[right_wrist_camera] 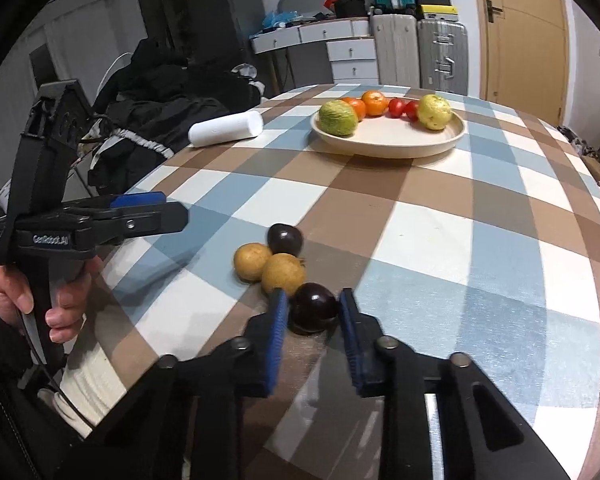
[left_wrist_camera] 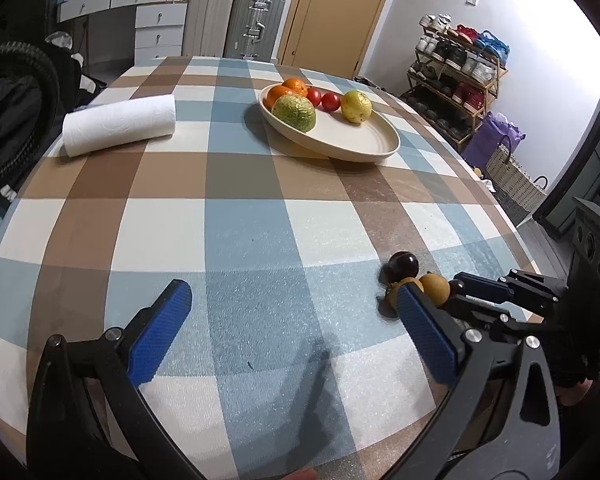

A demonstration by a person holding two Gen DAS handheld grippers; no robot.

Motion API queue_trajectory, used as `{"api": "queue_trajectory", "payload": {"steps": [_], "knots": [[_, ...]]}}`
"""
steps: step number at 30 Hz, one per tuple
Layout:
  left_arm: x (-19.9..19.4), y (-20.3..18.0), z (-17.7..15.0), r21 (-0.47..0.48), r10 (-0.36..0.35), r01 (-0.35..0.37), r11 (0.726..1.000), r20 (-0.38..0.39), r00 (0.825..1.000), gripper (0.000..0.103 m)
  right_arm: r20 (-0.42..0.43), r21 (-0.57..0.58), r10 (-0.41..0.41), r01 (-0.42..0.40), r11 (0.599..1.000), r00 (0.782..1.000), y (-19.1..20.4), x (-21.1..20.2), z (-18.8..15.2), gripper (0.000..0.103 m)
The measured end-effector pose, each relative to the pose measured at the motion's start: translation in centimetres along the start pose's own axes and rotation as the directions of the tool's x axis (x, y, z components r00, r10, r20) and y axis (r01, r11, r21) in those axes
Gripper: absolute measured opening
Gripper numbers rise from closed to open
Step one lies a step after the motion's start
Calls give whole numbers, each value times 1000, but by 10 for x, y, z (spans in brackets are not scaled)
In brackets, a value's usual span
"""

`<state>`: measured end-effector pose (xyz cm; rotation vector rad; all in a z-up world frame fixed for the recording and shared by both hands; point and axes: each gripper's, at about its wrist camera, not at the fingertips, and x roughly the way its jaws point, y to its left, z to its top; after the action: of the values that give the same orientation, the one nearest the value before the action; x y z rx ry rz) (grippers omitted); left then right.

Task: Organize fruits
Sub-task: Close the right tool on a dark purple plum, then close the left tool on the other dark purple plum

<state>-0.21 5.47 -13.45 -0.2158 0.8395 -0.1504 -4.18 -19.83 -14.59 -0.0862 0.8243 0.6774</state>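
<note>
I am bringing the right tool (right_wrist_camera: 314, 316) around the nearest dark plum (right_wrist_camera: 314, 307) on the checked tabletop (right_wrist_camera: 440, 240); its jaws are standing narrowly parted on either side, seemingly not yet pinching. The left tool (left_wrist_camera: 296, 316) is hovering wide open, holding nothing. My worry: the left pad is crowding a tan round fruit (right_wrist_camera: 283, 274), so closing may nudge it and roll the cluster away from the plate (right_wrist_camera: 388, 142).

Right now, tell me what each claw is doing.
Left claw: open, holding nothing.
Right claw: open around a dark plum, not gripping it.
</note>
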Motion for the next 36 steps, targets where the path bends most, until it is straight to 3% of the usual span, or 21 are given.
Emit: {"api": "queue_trajectory", "payload": {"steps": [10, 14, 19, 23, 31, 33, 36], "knots": [[11, -13, 12, 46, -3, 3, 999, -6, 1000, 102, 75, 52, 29, -33, 998, 997, -9, -14, -5, 25], [12, -30, 19, 156, 14, -16, 988, 18, 1000, 102, 112, 83, 25, -35, 996, 993, -21, -24, -4, 25], [21, -47, 29, 213, -42, 48, 976, -33, 999, 102, 164, 119, 15, -35, 992, 986, -31, -37, 0, 25], [34, -61, 34, 250, -39, 53, 967, -63, 997, 102, 198, 170, 30, -64, 983, 980, -44, -42, 7, 25], [55, -74, 40, 251, -89, 126, 960, -155, 984, 101, 227, 210, 30, -79, 974, 974, -62, -42, 18, 25], [57, -74, 43, 248, -92, 130, 960, -161, 983, 98, 228, 214, 37, -87, 973, 973, -64, -40, 20, 25], [60, -74, 47, 241, -93, 135, 961, -177, 980, 84, 214, 216, 26, -73, 974, 976, -66, -35, 21, 25]]}}
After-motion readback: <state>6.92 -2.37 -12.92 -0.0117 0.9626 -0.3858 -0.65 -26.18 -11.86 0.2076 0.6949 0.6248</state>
